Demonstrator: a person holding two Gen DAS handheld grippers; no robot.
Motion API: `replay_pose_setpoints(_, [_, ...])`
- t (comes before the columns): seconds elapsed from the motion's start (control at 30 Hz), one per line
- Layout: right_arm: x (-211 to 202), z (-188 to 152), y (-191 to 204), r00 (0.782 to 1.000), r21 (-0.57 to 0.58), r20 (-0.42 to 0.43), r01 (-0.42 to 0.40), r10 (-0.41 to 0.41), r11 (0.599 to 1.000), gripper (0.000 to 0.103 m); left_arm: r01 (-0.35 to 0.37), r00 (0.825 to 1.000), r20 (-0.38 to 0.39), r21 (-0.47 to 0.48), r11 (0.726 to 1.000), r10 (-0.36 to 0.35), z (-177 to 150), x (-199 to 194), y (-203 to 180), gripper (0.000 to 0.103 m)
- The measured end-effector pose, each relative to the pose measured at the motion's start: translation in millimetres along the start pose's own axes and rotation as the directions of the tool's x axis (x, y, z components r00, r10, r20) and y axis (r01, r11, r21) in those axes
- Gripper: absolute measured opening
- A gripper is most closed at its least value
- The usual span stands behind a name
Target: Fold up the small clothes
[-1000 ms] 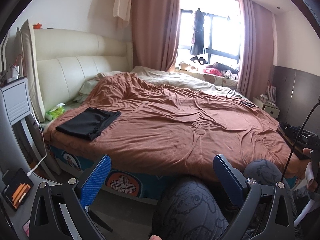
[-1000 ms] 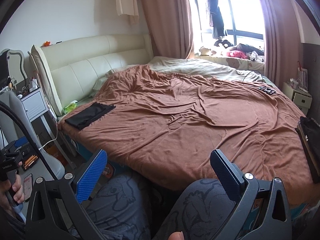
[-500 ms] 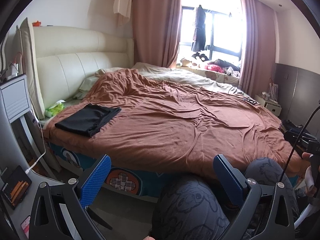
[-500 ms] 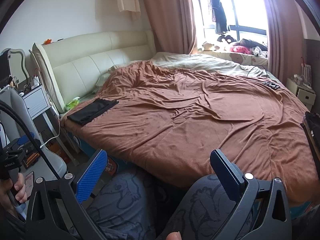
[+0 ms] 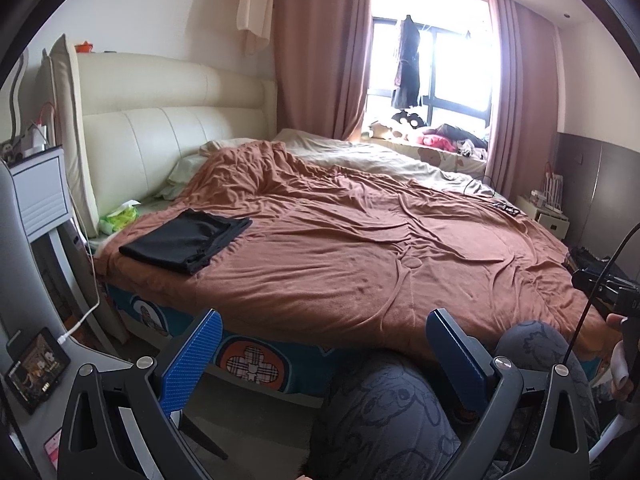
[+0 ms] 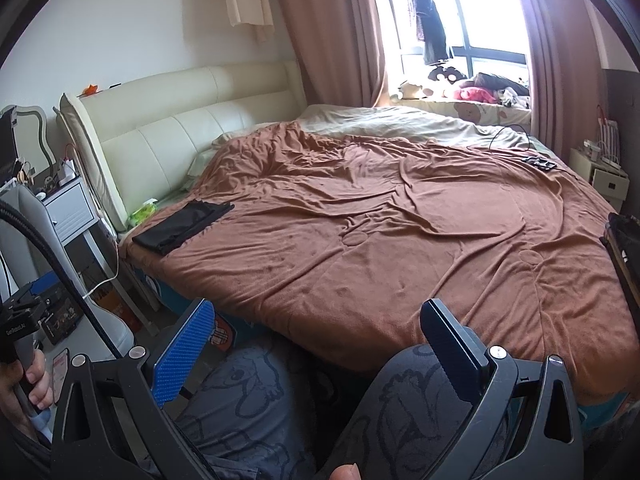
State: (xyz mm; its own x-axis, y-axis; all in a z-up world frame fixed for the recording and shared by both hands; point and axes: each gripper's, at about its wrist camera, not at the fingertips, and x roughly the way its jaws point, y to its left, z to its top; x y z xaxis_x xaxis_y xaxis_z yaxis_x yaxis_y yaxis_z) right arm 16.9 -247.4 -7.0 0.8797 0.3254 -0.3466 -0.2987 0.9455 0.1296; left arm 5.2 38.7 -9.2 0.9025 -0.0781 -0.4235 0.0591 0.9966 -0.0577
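The left gripper [image 5: 324,354] has its jaws spread wide with nothing between them, its blue-padded fingers [image 5: 192,356] framing only the person's grey patterned trouser knees [image 5: 384,404] and the bed's edge; the right gripper [image 6: 316,346] is the same, jaws fully apart and empty, held low over the lap. Beyond both lies the wide bed under a rumpled rust-brown coverlet [image 5: 360,256], its middle bare. The one garment in clear view, a flat black folded cloth [image 5: 186,245], rests on the near left corner of the coverlet, close to the cream padded headboard [image 5: 168,140] and just beside a green tissue pack [image 5: 120,218], well apart from both grippers. It already looks folded into a neat rectangle. A darker pile [image 6: 626,240] shows at the right edge of the bed, too cropped to identify. Such cloth should be light, limp and a little slippery, so it is best pinched at a corner or hem, one gripper on each, and lifted gently to keep the layers from sliding.
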Motion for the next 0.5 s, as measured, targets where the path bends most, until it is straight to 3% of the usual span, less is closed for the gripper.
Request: replay_pose_setpoints(0.5, [-1.5, -2.0, 1.4, 1.0, 0.003, 0.004, 0.004, -0.004, 1.0, 0.103, -0.007, 1.0, 0.007, -0.013, 1.0, 0.008, -2.3, -5.9, 2.5, 0.103])
